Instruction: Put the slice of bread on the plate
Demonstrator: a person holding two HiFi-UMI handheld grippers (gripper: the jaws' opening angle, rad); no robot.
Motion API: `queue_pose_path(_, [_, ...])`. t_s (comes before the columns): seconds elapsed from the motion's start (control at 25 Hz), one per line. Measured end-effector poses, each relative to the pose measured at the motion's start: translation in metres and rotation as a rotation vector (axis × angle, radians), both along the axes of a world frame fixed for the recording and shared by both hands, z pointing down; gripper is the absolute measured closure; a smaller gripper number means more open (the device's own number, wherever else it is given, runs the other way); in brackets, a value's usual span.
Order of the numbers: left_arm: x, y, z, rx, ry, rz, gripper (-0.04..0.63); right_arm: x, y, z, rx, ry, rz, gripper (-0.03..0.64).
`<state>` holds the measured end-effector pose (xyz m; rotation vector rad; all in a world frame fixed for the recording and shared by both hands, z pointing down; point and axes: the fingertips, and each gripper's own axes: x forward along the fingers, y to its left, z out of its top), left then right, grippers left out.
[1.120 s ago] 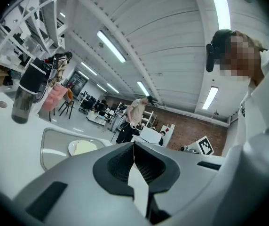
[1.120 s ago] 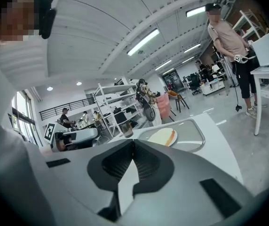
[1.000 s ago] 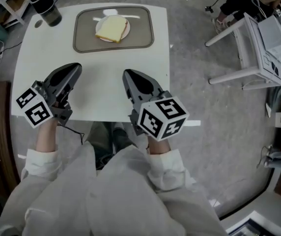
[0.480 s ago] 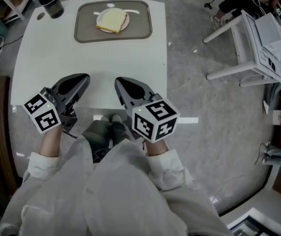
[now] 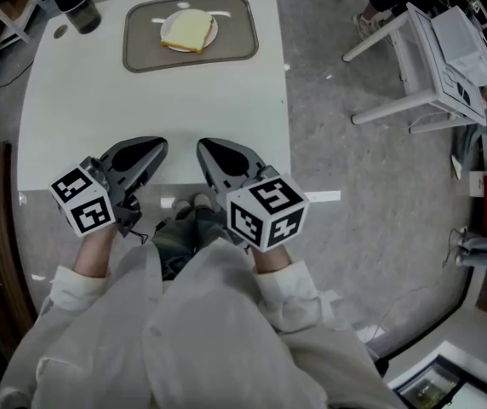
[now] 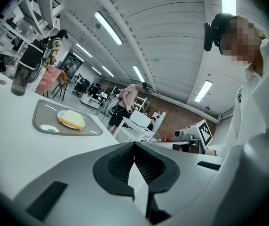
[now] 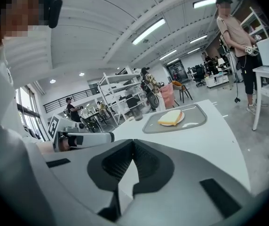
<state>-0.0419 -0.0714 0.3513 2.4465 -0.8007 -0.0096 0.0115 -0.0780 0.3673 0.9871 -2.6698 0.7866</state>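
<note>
The slice of bread lies on a small white plate inside a grey tray at the far end of the white table. It also shows in the left gripper view as the bread and in the right gripper view as the bread, far ahead of the jaws. My left gripper and right gripper hover side by side at the table's near edge. Both are shut with nothing in them, as the left gripper and right gripper show close up.
A dark tumbler stands at the table's far left corner, beside the tray. A white side table stands on the grey floor to the right. People and shelving are in the background of both gripper views.
Both grippers have drawn back from over the table to its near edge and come closer together. The bread, plate and tray have stayed in place.
</note>
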Motion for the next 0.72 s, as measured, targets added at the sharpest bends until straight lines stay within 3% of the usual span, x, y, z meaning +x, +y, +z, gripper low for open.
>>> queue_pose_path(0.32, [-0.003, 0.006, 0.001, -0.006, 0.019, -0.007, 0.586, 0.004, 0.01, 0.005, -0.009, 0.013, 0.028, 0.601])
queue_pose_path(0.72, [0.0, 0.016, 0.003, -0.003, -0.01, 0.027, 0.586, 0.004, 0.017, 0.002, 0.009, 0.026, 0.066, 0.601])
